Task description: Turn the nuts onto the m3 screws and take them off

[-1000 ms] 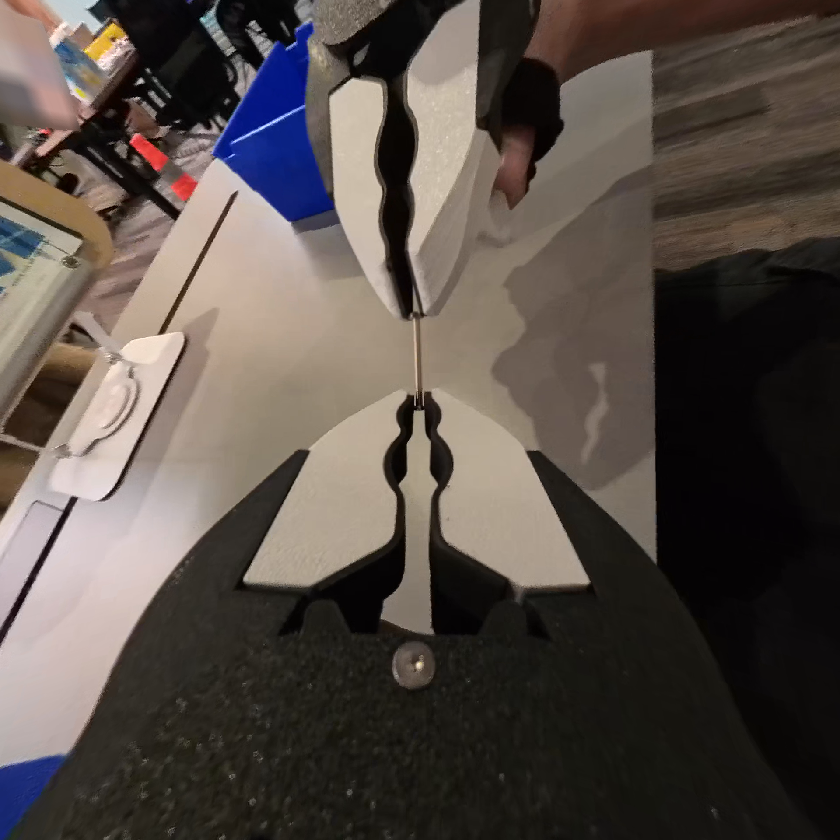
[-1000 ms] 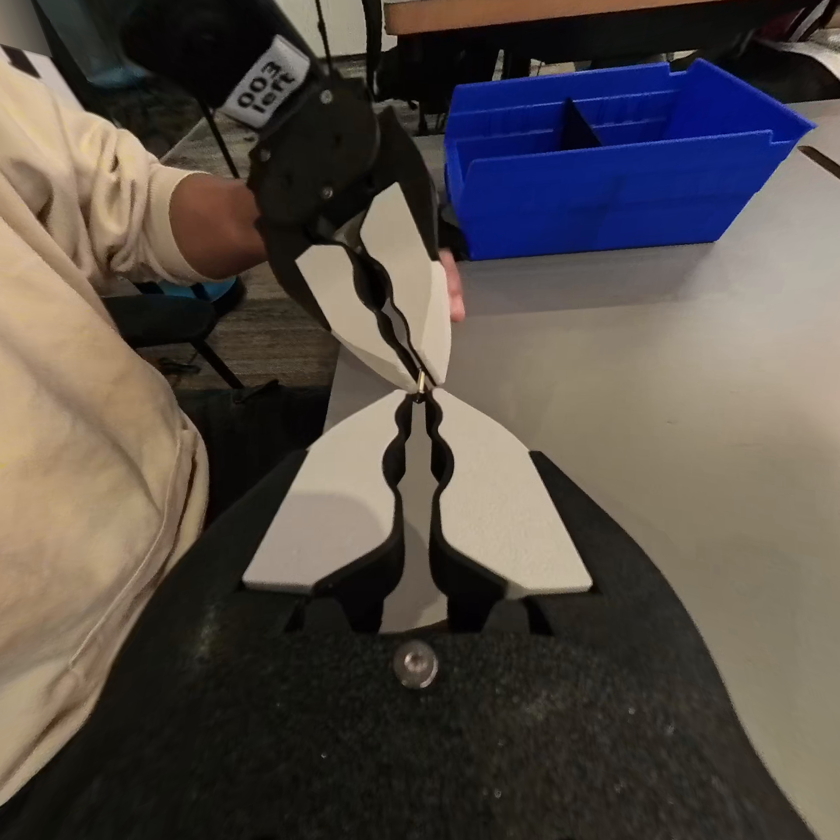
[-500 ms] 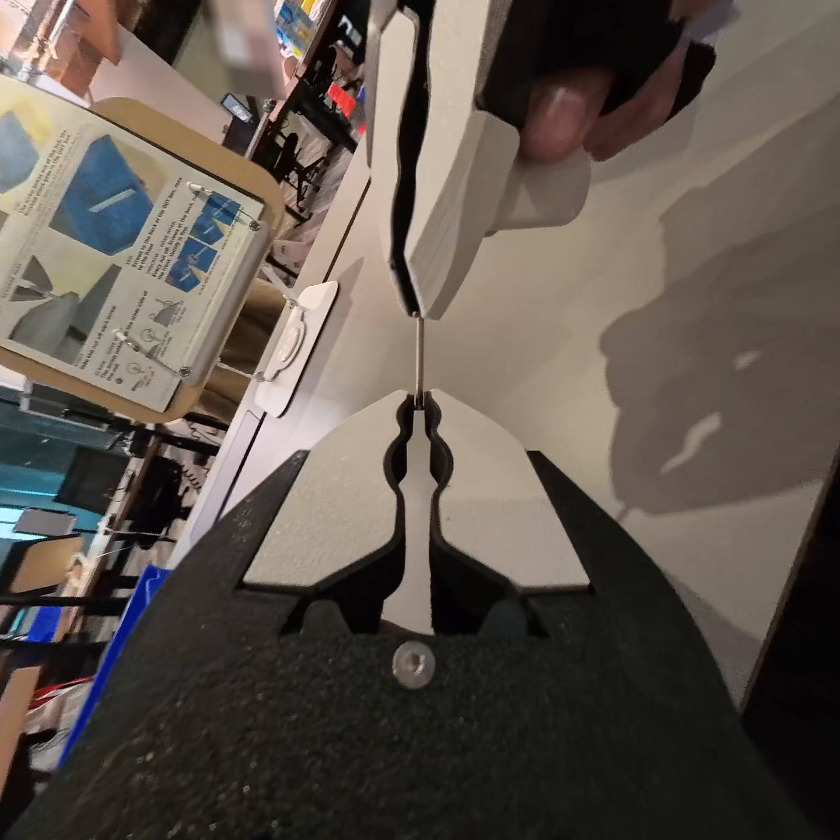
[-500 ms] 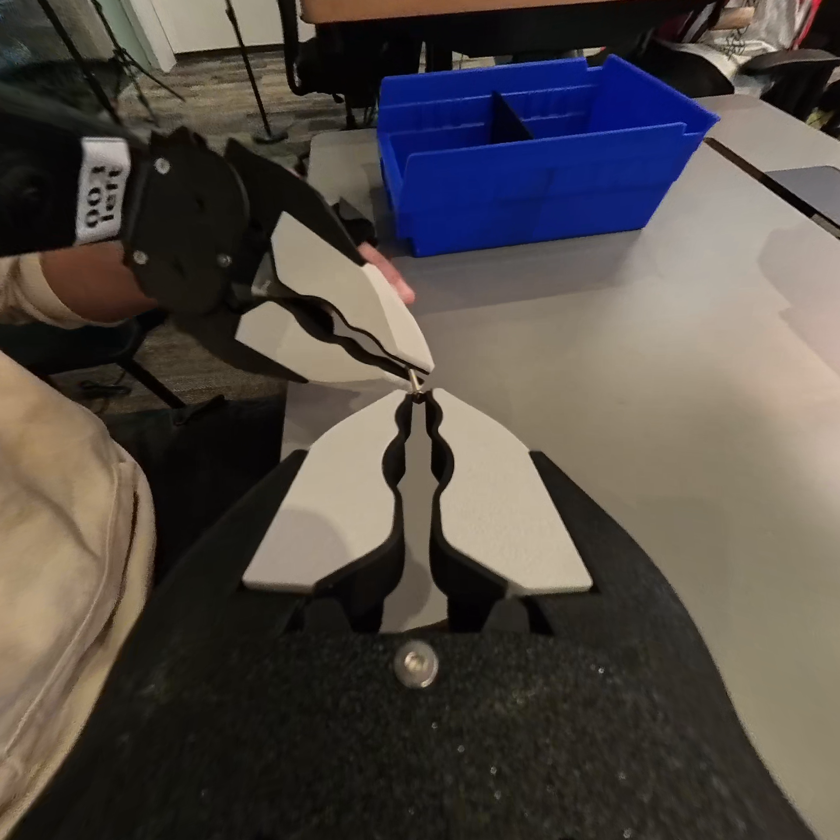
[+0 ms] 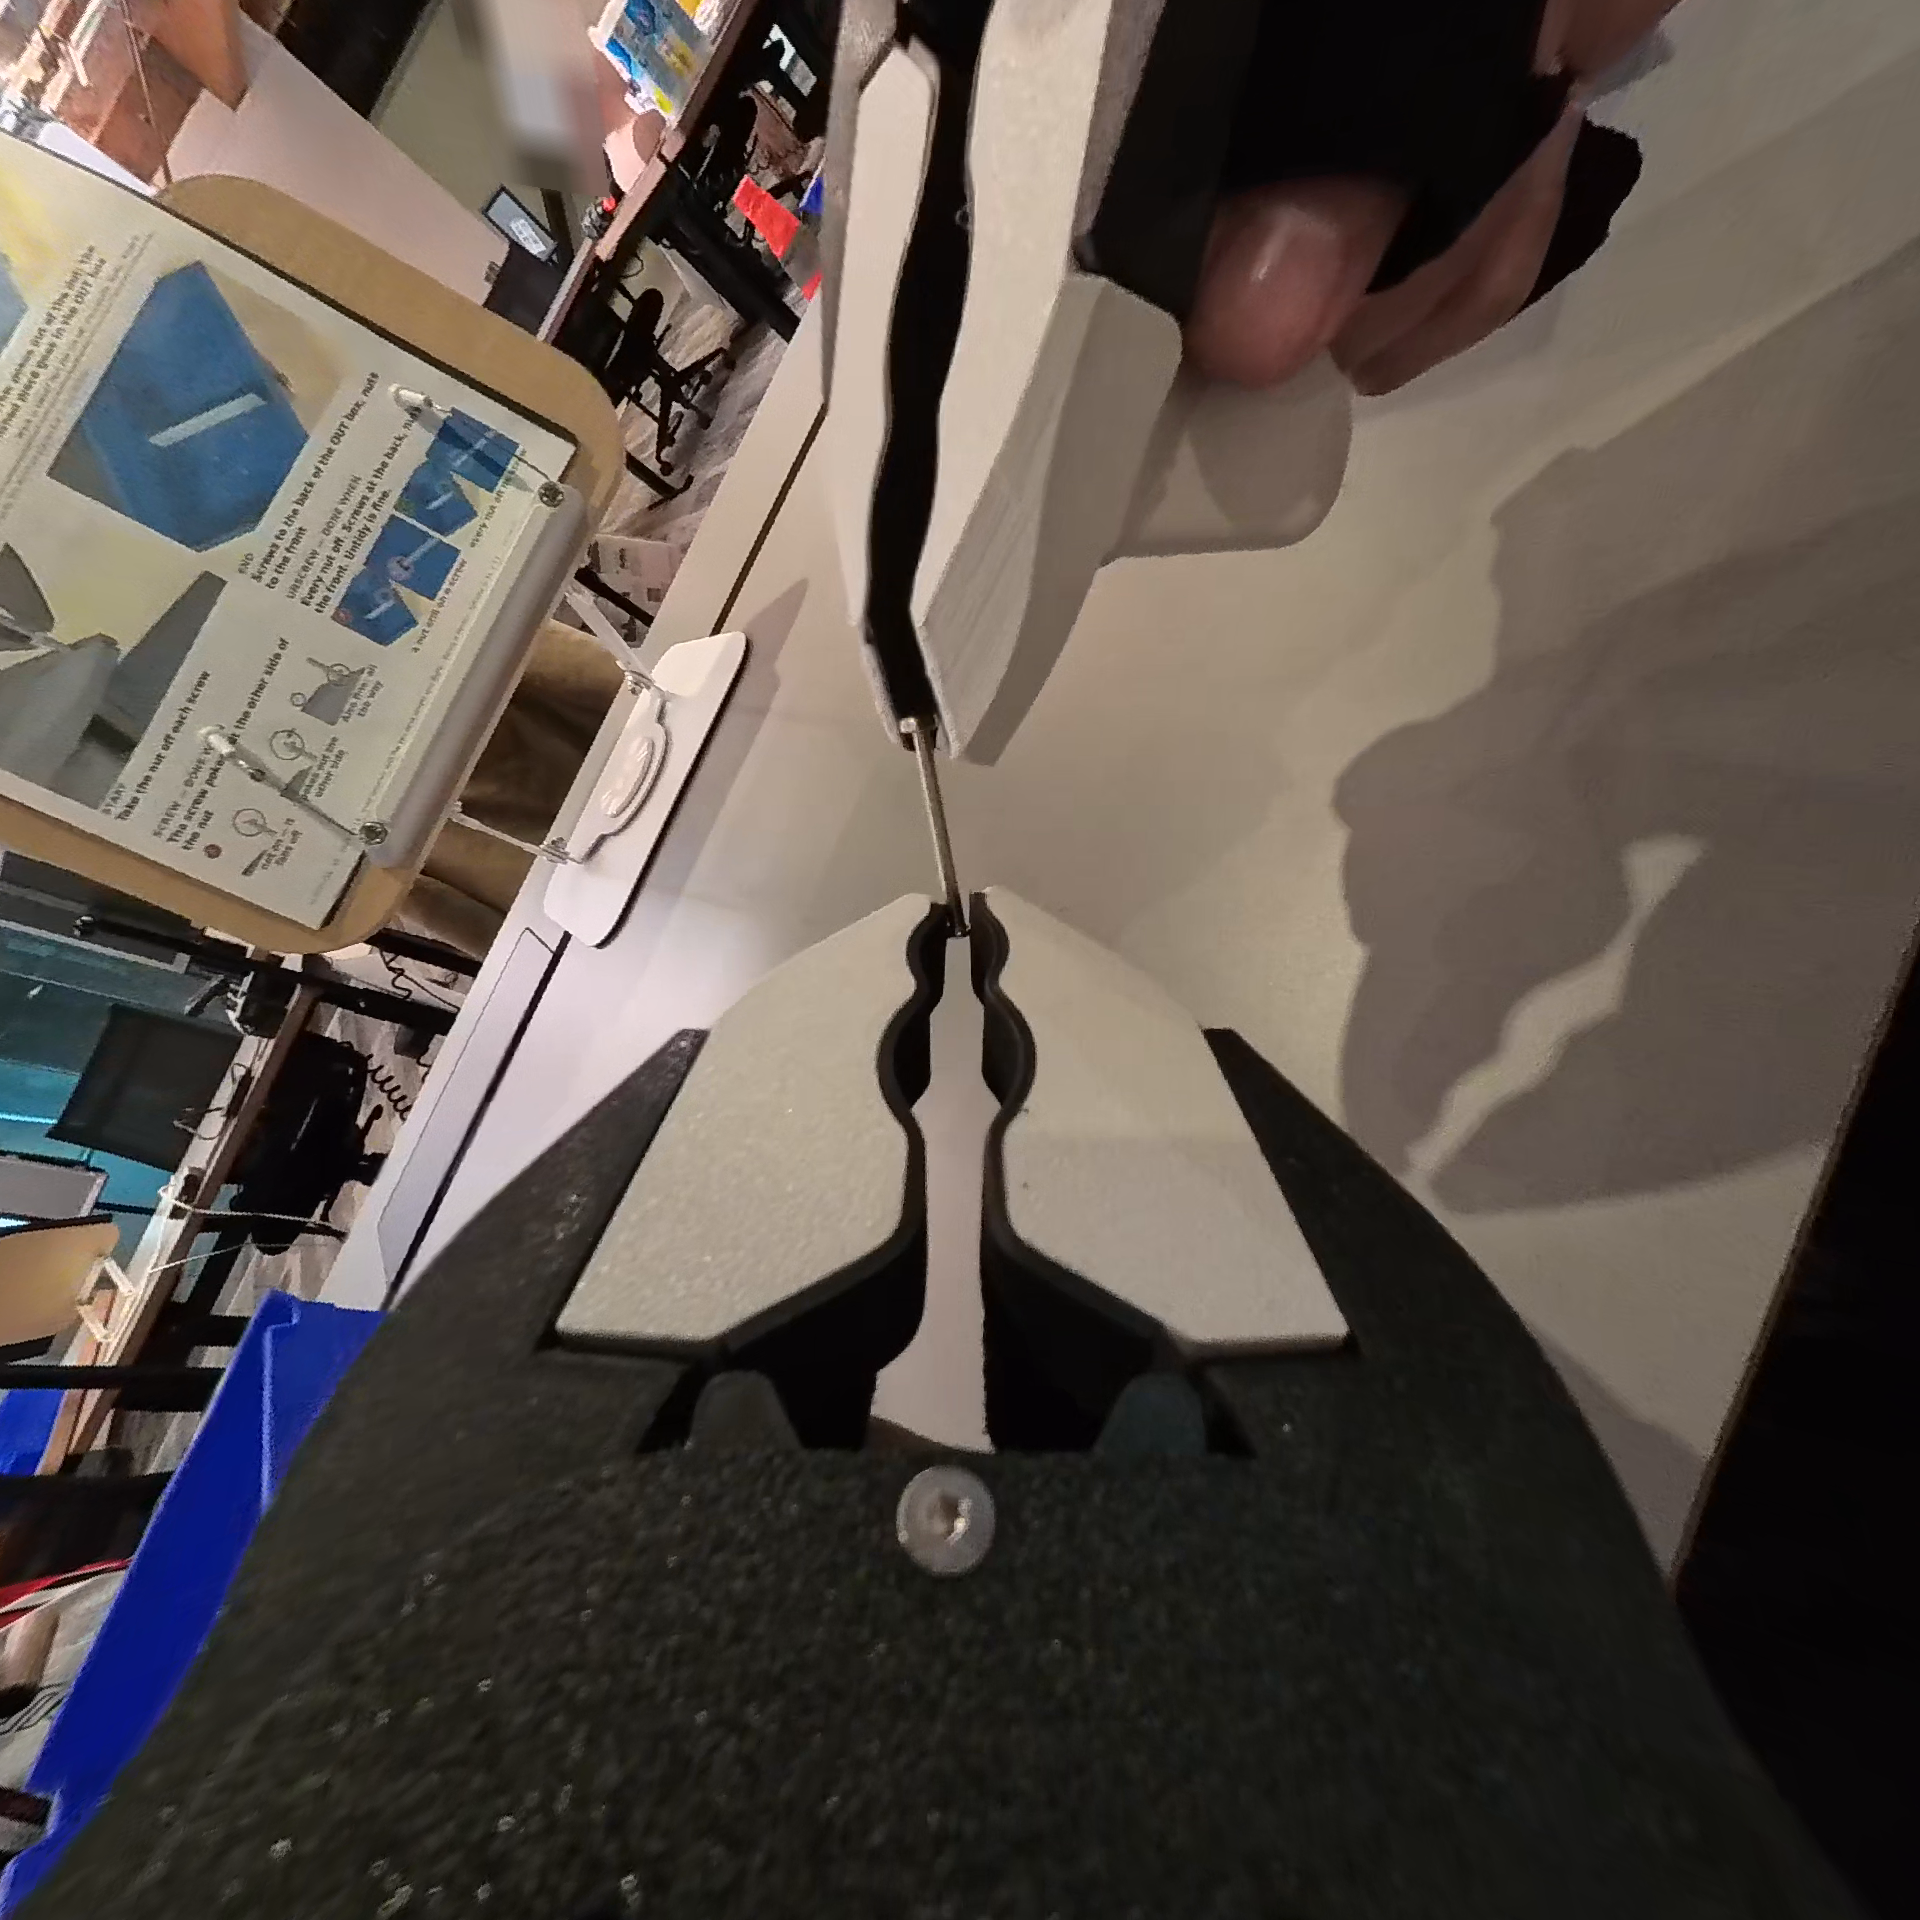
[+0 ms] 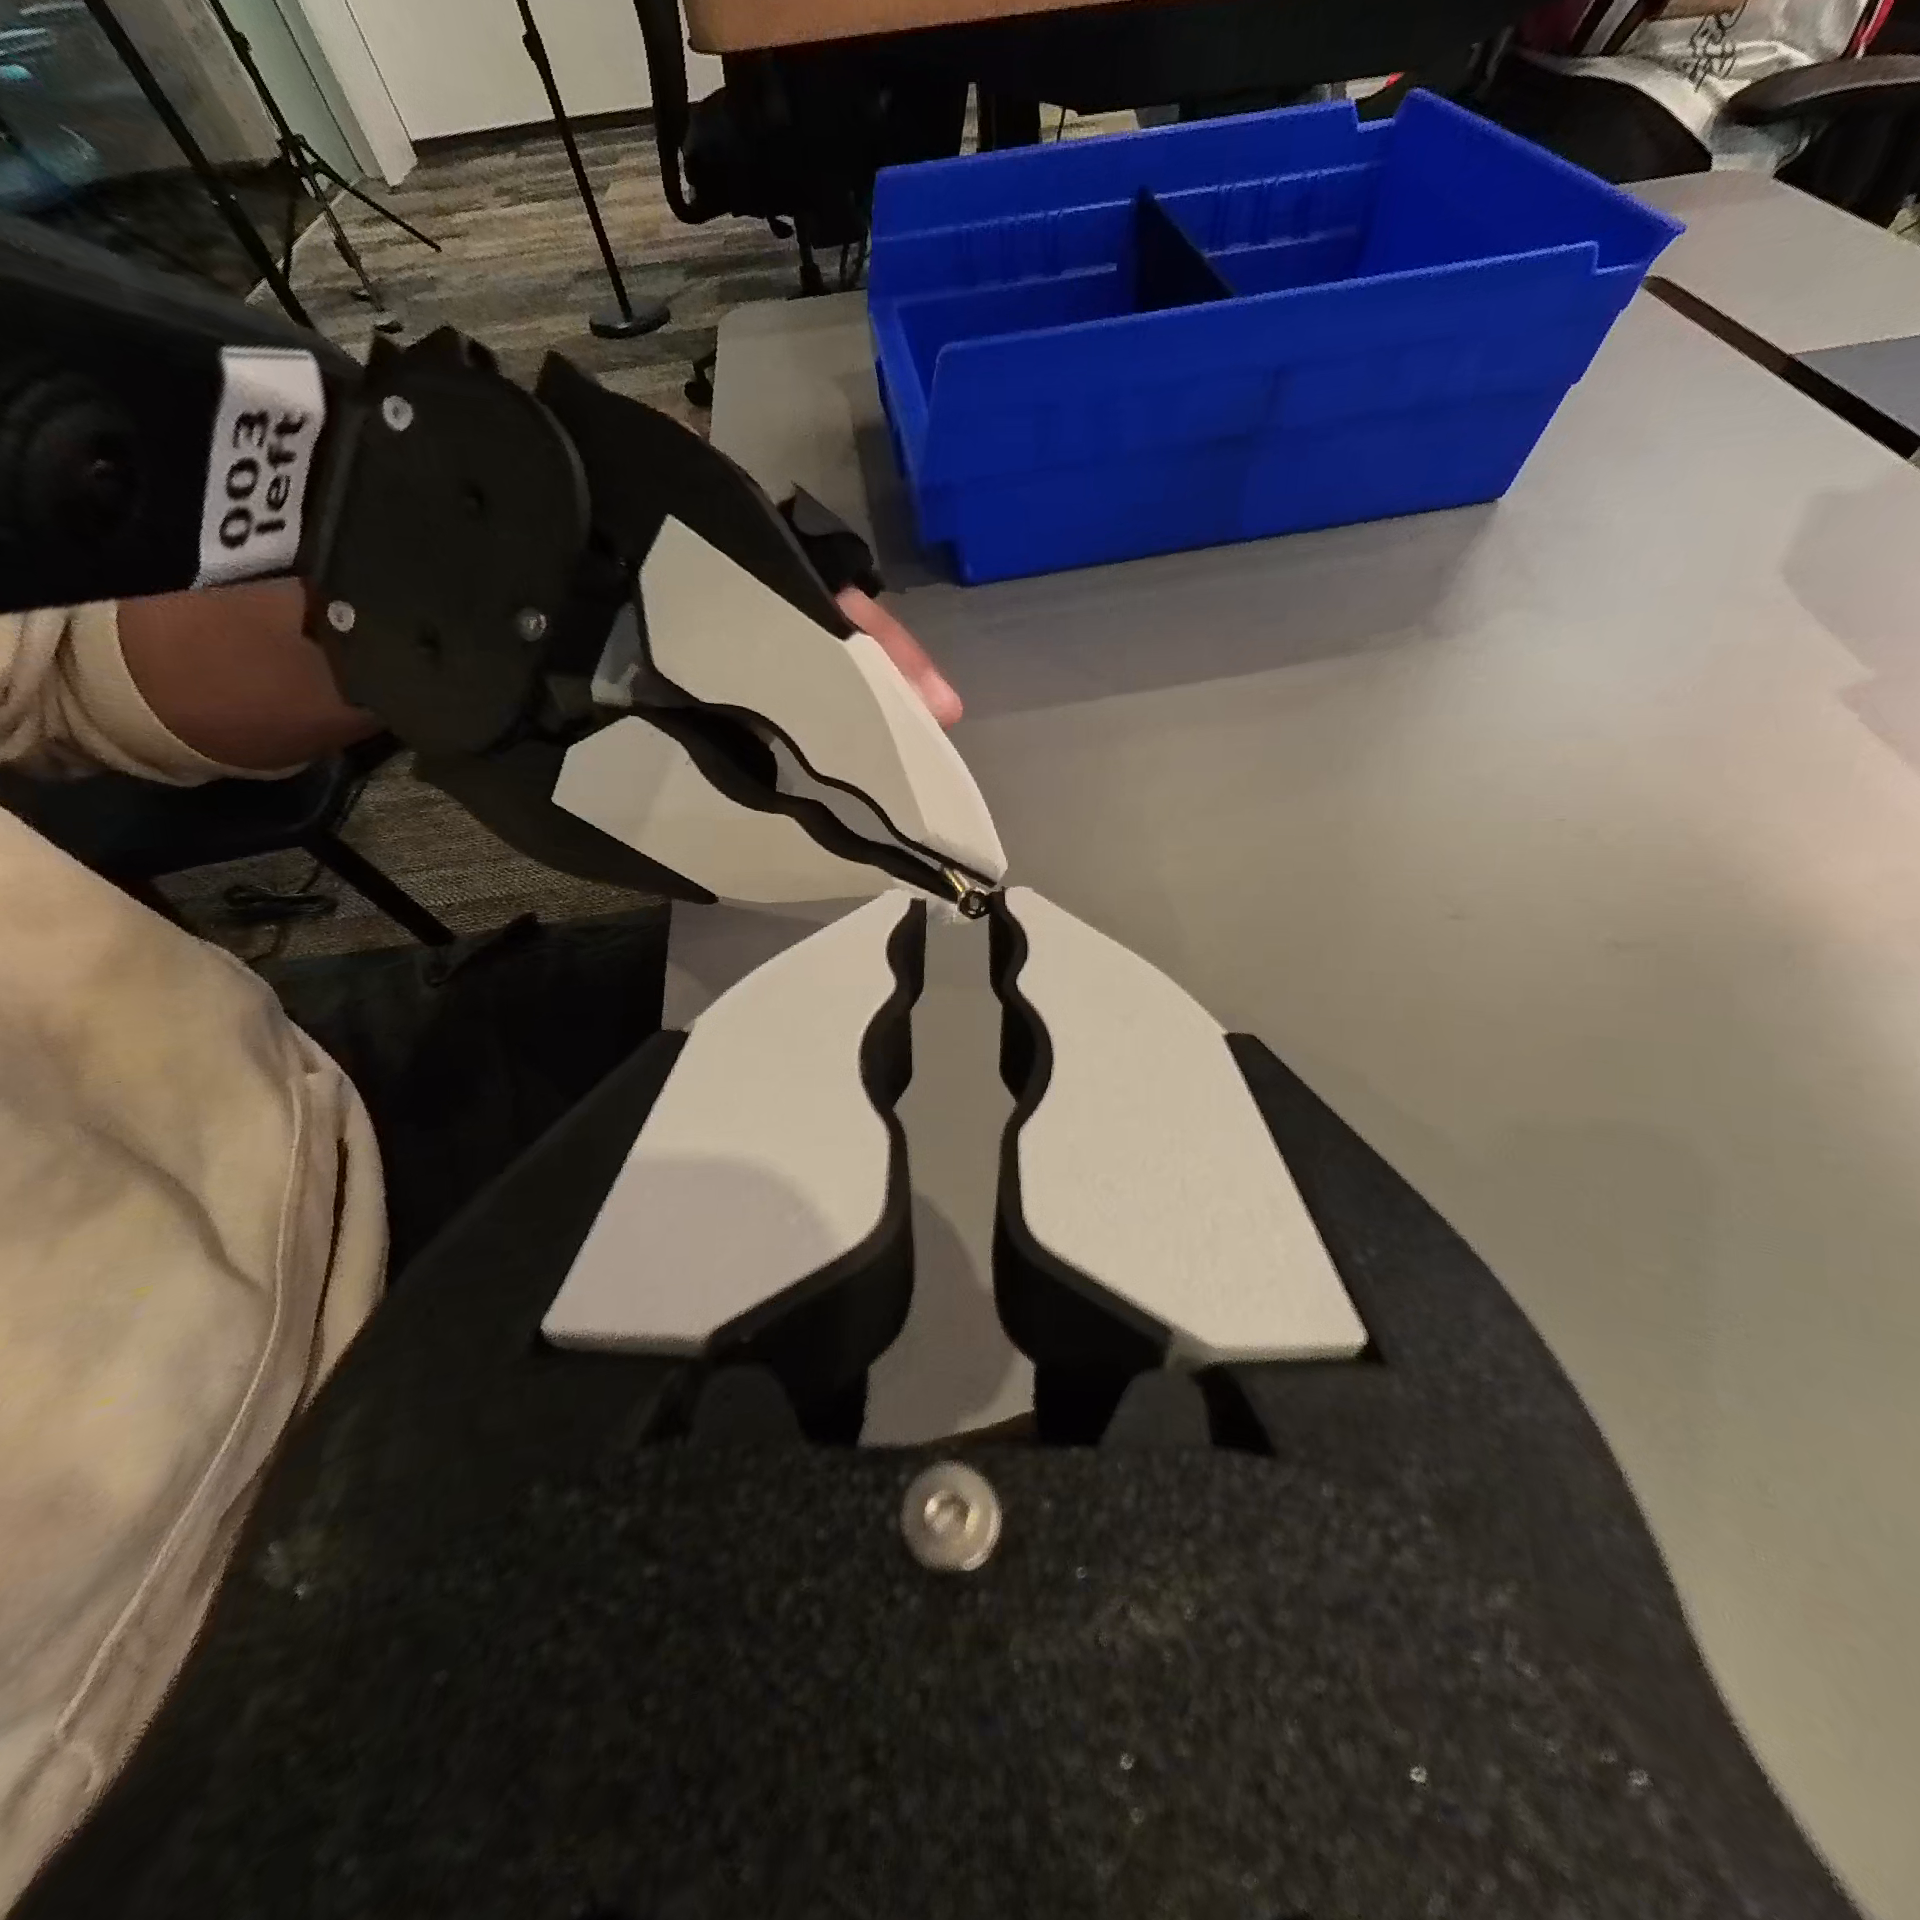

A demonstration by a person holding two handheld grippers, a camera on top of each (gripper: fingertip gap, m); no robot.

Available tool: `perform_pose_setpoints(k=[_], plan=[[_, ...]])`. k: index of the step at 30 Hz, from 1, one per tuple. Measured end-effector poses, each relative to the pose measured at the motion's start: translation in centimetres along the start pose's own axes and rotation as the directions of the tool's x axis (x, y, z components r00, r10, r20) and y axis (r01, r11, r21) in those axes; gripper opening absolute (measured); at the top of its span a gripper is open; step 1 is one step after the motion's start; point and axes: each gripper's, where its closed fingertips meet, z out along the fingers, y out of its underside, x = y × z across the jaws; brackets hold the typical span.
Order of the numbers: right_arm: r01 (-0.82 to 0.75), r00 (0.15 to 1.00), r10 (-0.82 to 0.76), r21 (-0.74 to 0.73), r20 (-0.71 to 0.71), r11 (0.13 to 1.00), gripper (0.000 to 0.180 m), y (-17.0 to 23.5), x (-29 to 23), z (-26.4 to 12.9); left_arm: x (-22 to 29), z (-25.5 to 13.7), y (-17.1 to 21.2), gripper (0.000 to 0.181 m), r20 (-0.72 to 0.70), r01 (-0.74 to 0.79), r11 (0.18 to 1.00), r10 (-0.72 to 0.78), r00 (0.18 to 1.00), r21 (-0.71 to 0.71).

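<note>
A thin steel m3 screw (image 5: 938, 821) spans the gap between my two grippers above the grey table (image 6: 1455, 935). My left gripper (image 5: 956, 914) is shut on the near end of the screw. In the right wrist view it (image 6: 977, 881) reaches in from the left, lying on its side. My right gripper (image 6: 961, 906) meets it tip to tip, its jaws closed on a small brass-coloured nut (image 6: 971, 902) at the screw's other end. In the left wrist view the right gripper (image 5: 914, 727) comes down from above. A gloved hand holds it.
A blue divided bin (image 6: 1247, 395) stands at the table's far side; another blue bin edge (image 5: 208, 1507) shows low left. An instruction board (image 5: 281, 520) on a white base plate (image 5: 644, 769) stands to the left. A person's cream sleeve (image 6: 156, 1143) is close on the left.
The grippers have twisted against each other around the screw. In the right wrist view the left gripper has swung from upright to lying leftward. The left wrist view has rolled, tilting the table.
</note>
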Motion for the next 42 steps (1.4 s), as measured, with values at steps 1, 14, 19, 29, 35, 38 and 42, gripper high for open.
perform_pose_setpoints(k=[1, 14, 19, 29, 35, 38, 42], plan=[[0.000, 1.000, 0.000, 0.000, -0.001, 1.000, 0.011, 0.0, 0.0, 0.0, 0.0, 0.0, 0.0, 0.004, -0.002, 0.005, 1.000, -0.005, 1.000, 0.003], [0.019, 1.000, -0.019, 0.003, -0.005, 1.000, 0.014, -0.4, 0.2, -0.2, -0.2, -0.2, 0.0, 0.004, -0.015, 0.039, 0.999, -0.039, 0.999, 0.023], [0.050, 0.999, -0.050, 0.000, -0.001, 0.999, 0.019, -0.7, -0.2, 0.0, -0.1, -0.3, -0.1, 0.004, -0.022, 0.034, 0.999, -0.033, 0.999, 0.031], [0.054, 0.998, -0.055, -0.023, -0.018, 0.998, 0.018, -0.3, 0.1, -0.3, -0.3, -0.4, -0.2, 0.004, -0.026, 0.038, 0.999, -0.037, 0.999, 0.032], [0.078, 0.997, -0.078, -0.024, -0.001, 0.997, 0.019, -1.0, -0.4, 0.0, -0.2, -0.5, -0.2, 0.004, -0.025, 0.033, 0.999, -0.032, 0.999, 0.031], [0.070, 0.998, -0.070, -0.041, -0.005, 0.997, 0.018, -0.3, -0.3, -0.1, -0.4, -0.6, -0.2, 0.004, -0.022, 0.038, 0.999, -0.037, 0.999, 0.034], [0.056, 0.998, -0.057, -0.031, -0.018, 0.998, 0.018, -0.1, 0.0, -0.5, -0.5, -0.7, -0.2, 0.004, -0.021, 0.040, 0.998, -0.039, 0.999, 0.039]])
